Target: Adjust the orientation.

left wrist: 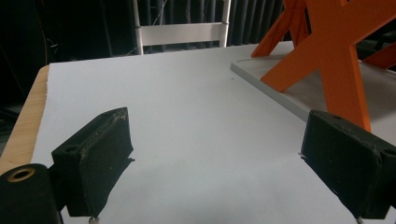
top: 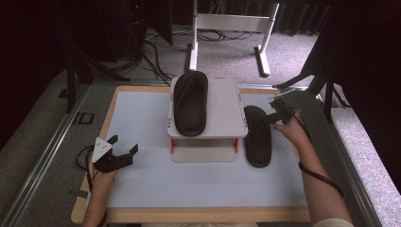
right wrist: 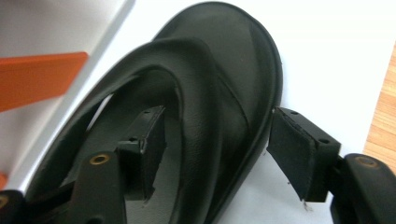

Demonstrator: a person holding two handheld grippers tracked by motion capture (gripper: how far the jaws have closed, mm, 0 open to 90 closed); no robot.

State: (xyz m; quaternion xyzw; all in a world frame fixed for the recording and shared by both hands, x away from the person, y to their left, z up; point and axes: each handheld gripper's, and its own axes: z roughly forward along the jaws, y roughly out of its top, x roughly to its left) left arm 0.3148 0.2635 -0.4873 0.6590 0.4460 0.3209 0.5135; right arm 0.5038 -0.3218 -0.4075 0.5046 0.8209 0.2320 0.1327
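A black slipper (top: 190,101) lies on top of a white shelf stand (top: 224,101) with orange legs (left wrist: 327,51). A second black slipper (top: 257,137) (right wrist: 224,56) rests on the table just right of the stand. My right gripper (top: 276,113) (right wrist: 219,121) is at its far end, open. One jaw reaches under the strap and the other sits at the outer rim. My left gripper (top: 124,145) (left wrist: 217,126) is open over the bare mat at the left, holding nothing.
The pale mat (top: 142,189) covers a wood-edged table. The stand's base plate (left wrist: 289,93) lies to the right of my left gripper. Beyond the table are a white desk frame (top: 231,23) and cables on the floor.
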